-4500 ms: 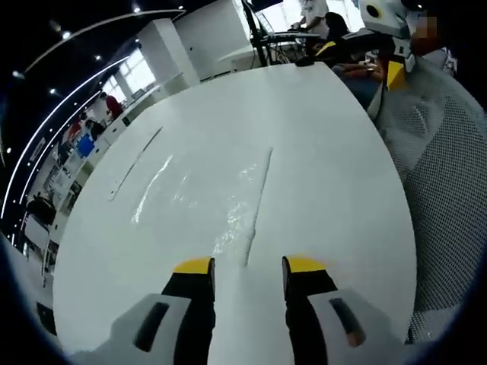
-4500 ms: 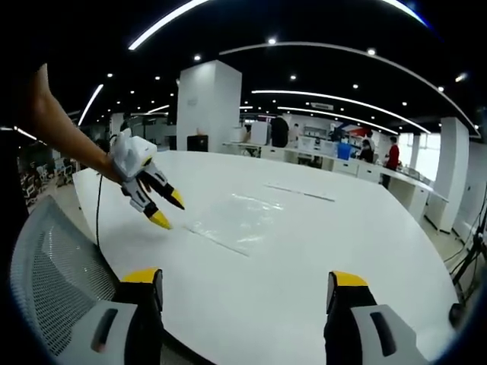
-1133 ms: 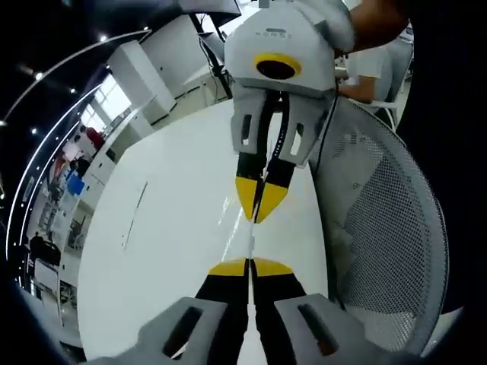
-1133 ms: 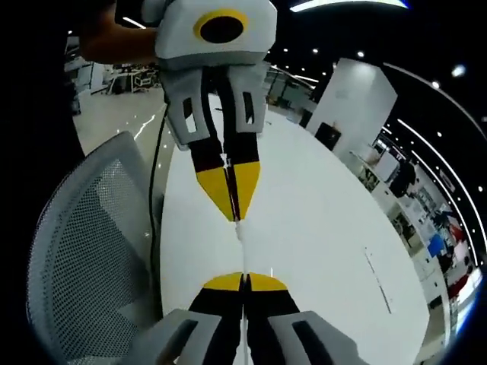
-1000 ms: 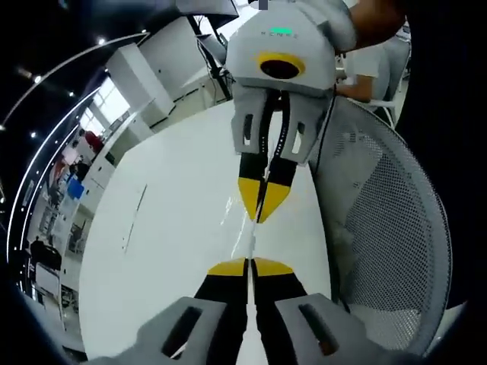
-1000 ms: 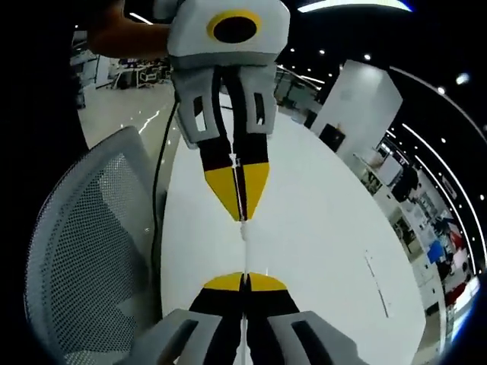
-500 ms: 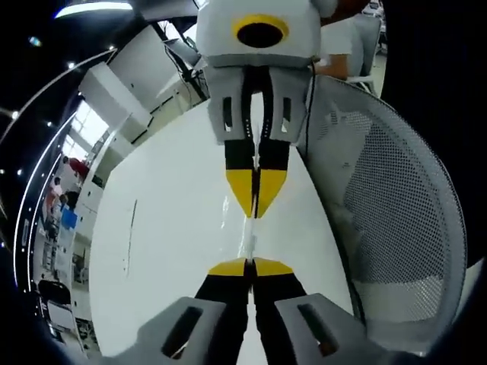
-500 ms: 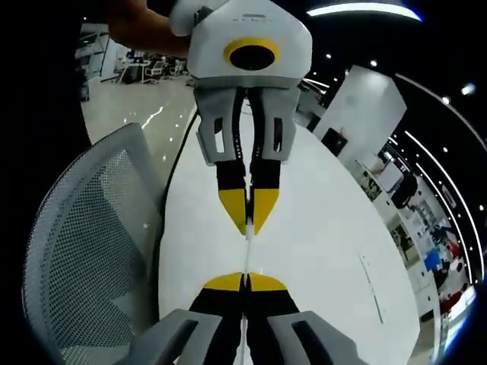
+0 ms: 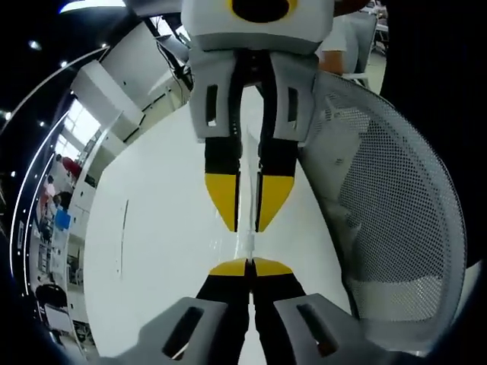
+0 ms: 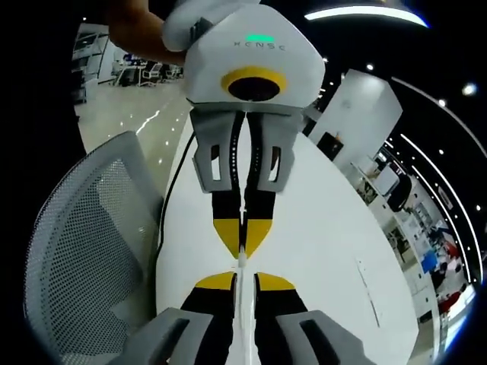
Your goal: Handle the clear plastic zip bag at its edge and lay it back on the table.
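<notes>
The clear plastic zip bag point(image 9: 245, 245) hangs edge-on as a thin pale strip between my two grippers, which face each other tip to tip above the white table point(image 9: 160, 251). My left gripper point(image 9: 249, 266) is shut on the bag's edge. In the left gripper view, the right gripper point(image 9: 247, 223) has its yellow tips a little apart, with the strip running between them. In the right gripper view, the right gripper point(image 10: 243, 283) shows the same narrow gap around the bag point(image 10: 243, 264), and the left gripper point(image 10: 242, 245) is pinched shut just beyond it.
A grey mesh chair point(image 9: 388, 228) stands close against the table's edge point(image 10: 84, 243). A thin strip point(image 9: 122, 236) lies farther out on the white table point(image 10: 319, 251). A person's hand point(image 10: 137, 30) holds the left gripper. Desks and people stand far behind.
The right gripper's jaws have parted slightly from shut. The two grippers have come closer together. The left gripper stays shut on the bag's edge.
</notes>
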A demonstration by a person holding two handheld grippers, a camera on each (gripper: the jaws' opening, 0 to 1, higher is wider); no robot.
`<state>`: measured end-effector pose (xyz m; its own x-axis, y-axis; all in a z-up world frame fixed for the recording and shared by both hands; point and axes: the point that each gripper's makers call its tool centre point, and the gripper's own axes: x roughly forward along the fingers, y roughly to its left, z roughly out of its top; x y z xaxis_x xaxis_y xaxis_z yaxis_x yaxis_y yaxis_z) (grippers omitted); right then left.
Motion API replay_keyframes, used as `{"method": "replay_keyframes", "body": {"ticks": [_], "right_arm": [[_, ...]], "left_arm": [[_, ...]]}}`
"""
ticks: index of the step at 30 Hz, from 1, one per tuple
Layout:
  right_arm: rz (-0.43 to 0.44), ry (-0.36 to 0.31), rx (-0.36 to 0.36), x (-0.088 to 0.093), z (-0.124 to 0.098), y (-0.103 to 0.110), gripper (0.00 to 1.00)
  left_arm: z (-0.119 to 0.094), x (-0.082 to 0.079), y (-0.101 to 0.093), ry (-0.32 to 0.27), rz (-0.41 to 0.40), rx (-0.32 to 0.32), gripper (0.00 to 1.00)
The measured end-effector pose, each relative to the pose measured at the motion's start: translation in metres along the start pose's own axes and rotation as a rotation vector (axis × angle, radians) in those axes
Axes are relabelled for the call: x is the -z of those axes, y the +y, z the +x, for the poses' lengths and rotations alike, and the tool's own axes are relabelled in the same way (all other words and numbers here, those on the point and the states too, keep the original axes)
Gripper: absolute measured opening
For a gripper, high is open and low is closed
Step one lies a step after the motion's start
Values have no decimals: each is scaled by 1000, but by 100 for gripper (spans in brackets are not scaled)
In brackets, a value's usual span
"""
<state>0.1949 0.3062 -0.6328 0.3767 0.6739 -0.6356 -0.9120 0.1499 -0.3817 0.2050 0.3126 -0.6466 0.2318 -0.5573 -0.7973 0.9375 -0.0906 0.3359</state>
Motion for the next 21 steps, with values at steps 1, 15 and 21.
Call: {"method": "replay_keyframes", "body": {"ticks": [1,15,21], "right_arm": [[0,-1,-1,-1,1,0,5],[-16,35,-4,0,9,2,2],[-9,49,0,2,9,2,1]], "left_arm": [[0,1,0,1,3,0,0],[6,-2,0,-4,6,12,0],[9,-7,0,-4,31,13,0]]}}
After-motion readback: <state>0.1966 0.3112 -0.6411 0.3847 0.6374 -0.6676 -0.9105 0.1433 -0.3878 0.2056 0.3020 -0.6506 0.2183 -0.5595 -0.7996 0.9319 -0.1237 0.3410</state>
